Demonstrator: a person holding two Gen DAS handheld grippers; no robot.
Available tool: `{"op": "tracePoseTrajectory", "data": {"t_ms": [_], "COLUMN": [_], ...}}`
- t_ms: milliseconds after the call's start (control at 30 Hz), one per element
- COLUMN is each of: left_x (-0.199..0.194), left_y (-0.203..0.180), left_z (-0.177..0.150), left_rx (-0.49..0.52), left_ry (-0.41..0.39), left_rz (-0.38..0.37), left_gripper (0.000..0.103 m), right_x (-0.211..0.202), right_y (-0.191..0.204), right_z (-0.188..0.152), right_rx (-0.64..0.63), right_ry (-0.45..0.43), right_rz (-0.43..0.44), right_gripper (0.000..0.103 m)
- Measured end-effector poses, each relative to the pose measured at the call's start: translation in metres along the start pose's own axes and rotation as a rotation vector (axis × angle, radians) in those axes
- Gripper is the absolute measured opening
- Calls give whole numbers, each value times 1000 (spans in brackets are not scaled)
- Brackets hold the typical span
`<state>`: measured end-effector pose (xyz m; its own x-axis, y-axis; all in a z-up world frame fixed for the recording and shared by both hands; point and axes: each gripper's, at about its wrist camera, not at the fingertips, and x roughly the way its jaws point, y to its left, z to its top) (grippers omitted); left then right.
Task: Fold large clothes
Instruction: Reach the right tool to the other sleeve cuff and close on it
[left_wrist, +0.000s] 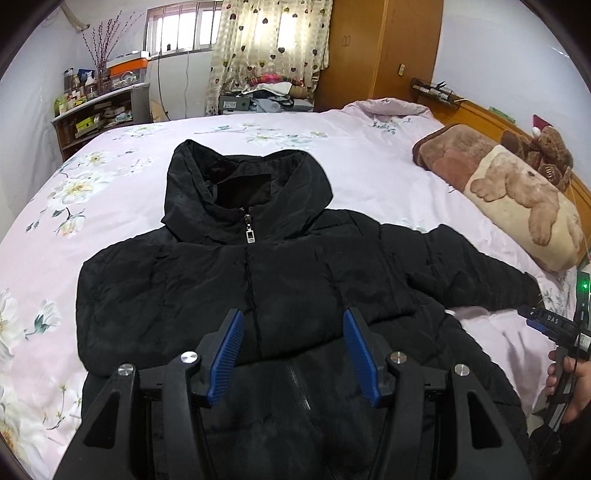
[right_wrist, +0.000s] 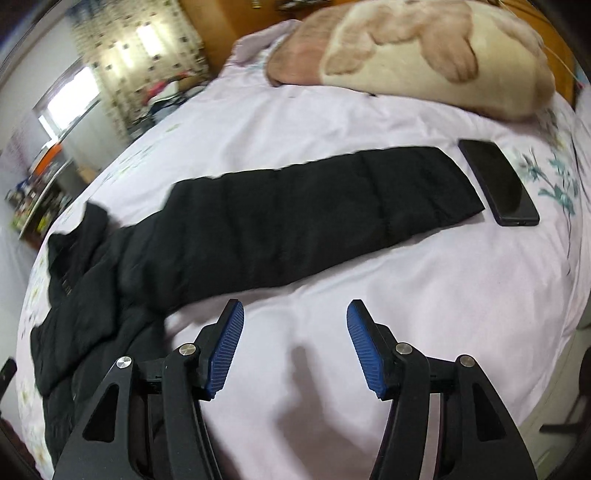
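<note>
Jacket (left_wrist: 280, 280) flat on bed (left_wrist: 351, 147), zipped, right sleeve (right_wrist: 314, 206) stretched out near phone (right_wrist: 498, 184). Left tongs (left_wrist: 293, 354) and right tongs (right_wrist: 295, 347) wide apart, empty. Grip cuff, avoid phone, fold sleeve across chest

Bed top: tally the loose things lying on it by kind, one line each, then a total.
Black jacket: 1
Phone: 1
Bear-print pillow: 1
Teddy bear: 1
Total: 4

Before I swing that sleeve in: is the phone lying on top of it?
No, the phone lies on the sheet just past the sleeve cuff.
</note>
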<state>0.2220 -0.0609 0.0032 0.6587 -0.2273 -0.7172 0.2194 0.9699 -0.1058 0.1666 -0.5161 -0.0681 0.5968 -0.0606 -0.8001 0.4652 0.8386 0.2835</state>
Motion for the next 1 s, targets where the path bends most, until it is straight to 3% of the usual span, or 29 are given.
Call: {"op": "tracePoseTrajectory", "data": {"t_ms": [333, 467, 600, 633, 700, 767, 1000], "left_x": [36, 44, 49, 50, 50, 48, 26], "left_y": [27, 46, 62, 64, 70, 75, 91], "left_z": [-1, -4, -9, -9, -12, -13, -15], "left_rx": [-27, -62, -91, -95, -105, -114, -145], "left_ry": [52, 64, 79, 82, 84, 85, 60], "left_rz": [43, 65, 82, 85, 90, 92, 103], "left_gripper": [58, 58, 58, 58, 58, 58, 58], "right_x": [61, 71, 80, 79, 76, 68, -6], "right_y": [-54, -61, -60, -57, -51, -44, 10], "right_z": [23, 28, 37, 39, 44, 48, 66], "right_rx": [259, 320, 325, 316, 283, 256, 129], "right_ry": [21, -8, -19, -24, -33, -45, -169], "right_rz": [13, 27, -11, -25, -62, -80, 3], "right_gripper": [59, 59, 59, 56, 26, 17, 11]}}
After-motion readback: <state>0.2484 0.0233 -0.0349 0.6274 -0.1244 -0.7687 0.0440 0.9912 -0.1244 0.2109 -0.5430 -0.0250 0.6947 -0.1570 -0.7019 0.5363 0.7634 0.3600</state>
